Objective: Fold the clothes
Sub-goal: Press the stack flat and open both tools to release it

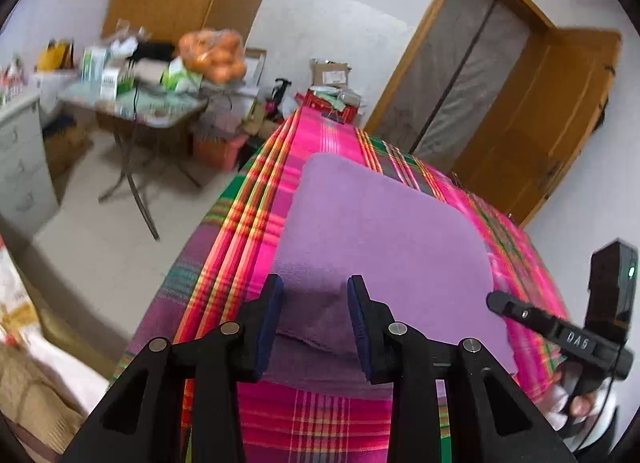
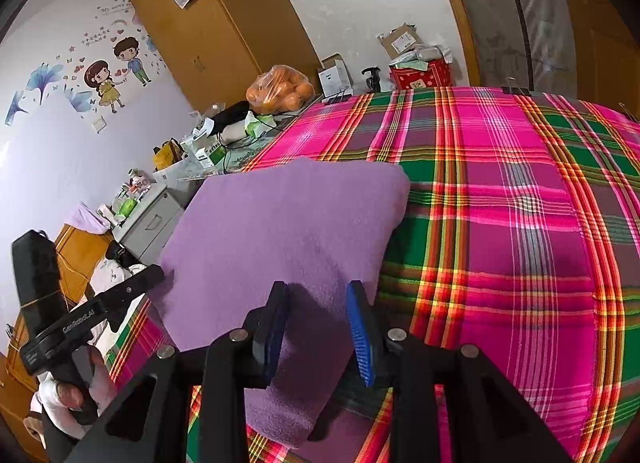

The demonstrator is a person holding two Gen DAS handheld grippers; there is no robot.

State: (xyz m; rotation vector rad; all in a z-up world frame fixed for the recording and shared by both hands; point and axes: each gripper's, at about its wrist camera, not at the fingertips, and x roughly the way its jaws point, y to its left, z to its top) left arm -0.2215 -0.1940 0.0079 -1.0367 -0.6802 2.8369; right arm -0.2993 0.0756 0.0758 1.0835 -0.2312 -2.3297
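Fingers (image 1: 276, 327) of the left gripper (image 1: 316, 323) stand spread apart, their dark blue pads straddling the near edge of a purple cloth (image 1: 380, 231) without pinching it. The right gripper (image 2: 320, 327) shows the same stance, its blue-padded fingers (image 2: 360, 335) parted over the cloth's near corner, where a flap of the purple cloth (image 2: 288, 223) hangs down between them. Whether either pad touches the fabric cannot be told.

The cloth lies folded into a thick, roughly square pad with rounded corners, and a darker layer shows beneath its near edge in the left wrist view. It rests flat on a tabletop covered by a bright plaid sheet (image 2: 500, 203) of pink, green, red and yellow, close to the near edge and toward the sheet's left side as the right camera sees it.

Each camera catches the other tool at the frame's edge: the right gripper's black body (image 1: 560, 331) beside the cloth's right edge, and the left one (image 2: 80, 315) just off the cloth's left corner, held by a hand (image 2: 76, 387).

Beyond the sheet stand a cluttered side table (image 1: 168, 103) with a bag of oranges (image 1: 212, 55), a wooden wardrobe (image 2: 216, 27) and cartoon wall stickers (image 2: 108, 79).
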